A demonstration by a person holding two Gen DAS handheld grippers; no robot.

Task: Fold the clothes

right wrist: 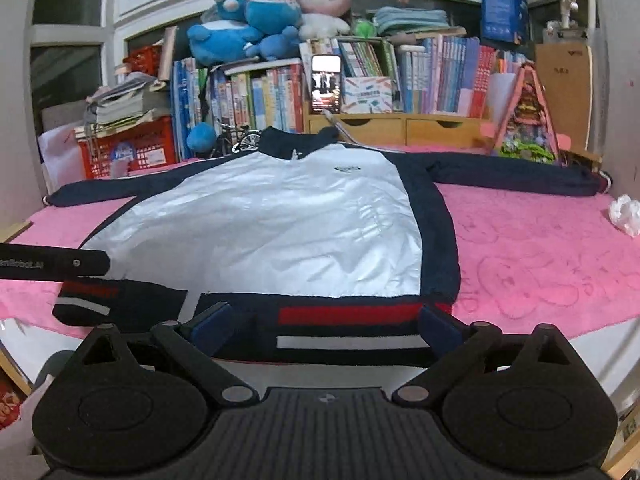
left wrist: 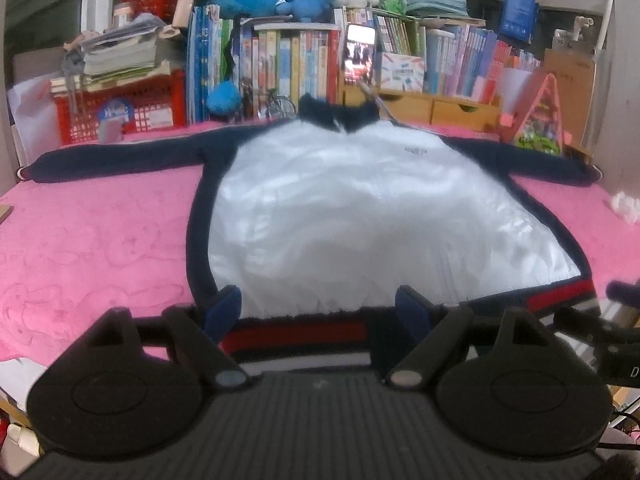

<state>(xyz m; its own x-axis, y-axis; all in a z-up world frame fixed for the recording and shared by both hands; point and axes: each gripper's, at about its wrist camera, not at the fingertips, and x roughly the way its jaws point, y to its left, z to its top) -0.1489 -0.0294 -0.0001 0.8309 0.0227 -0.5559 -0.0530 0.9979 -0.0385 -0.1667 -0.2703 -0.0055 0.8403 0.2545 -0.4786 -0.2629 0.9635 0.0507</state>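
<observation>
We held the left gripper [left wrist: 318,312] low and level, its jaws spread wide, blue pads [left wrist: 224,312] facing inward. We held the right gripper [right wrist: 326,324] the same way, jaws wide apart. Each gripper's edge showed in the other's view, so the two sat side by side.

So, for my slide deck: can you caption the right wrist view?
Open right gripper at the striped hem of a navy-and-white jacket spread flat on a pink blanket.
</observation>
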